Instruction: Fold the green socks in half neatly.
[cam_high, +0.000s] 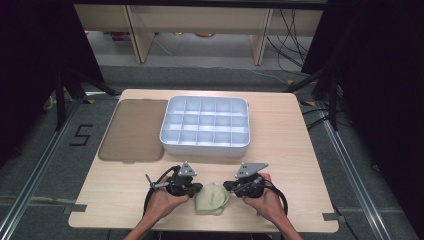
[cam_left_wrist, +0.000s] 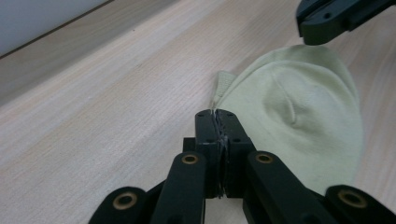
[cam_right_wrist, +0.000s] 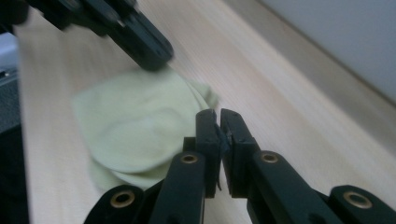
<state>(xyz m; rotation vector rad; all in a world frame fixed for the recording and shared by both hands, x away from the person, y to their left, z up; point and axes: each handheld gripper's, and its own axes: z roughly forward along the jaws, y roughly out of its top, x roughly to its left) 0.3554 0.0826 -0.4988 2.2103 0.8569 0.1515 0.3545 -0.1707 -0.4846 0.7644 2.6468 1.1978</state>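
Pale green cloth (cam_high: 212, 198), one, between two hand-held grippers, left hand-held gripper (cam_high: 198, 189) and right hand-held gripper (cam_high: 227, 186)

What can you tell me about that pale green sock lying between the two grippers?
The sock is pale yellow-green knit fabric, folded over into a rounded, layered bundle with a ribbed cuff edge showing. It lies flat on the wooden table near the front edge, in front of the white compartment tray. The left gripper is shut at its edge, seemingly pinching the fabric; the right gripper, also shut, sits at its other side.
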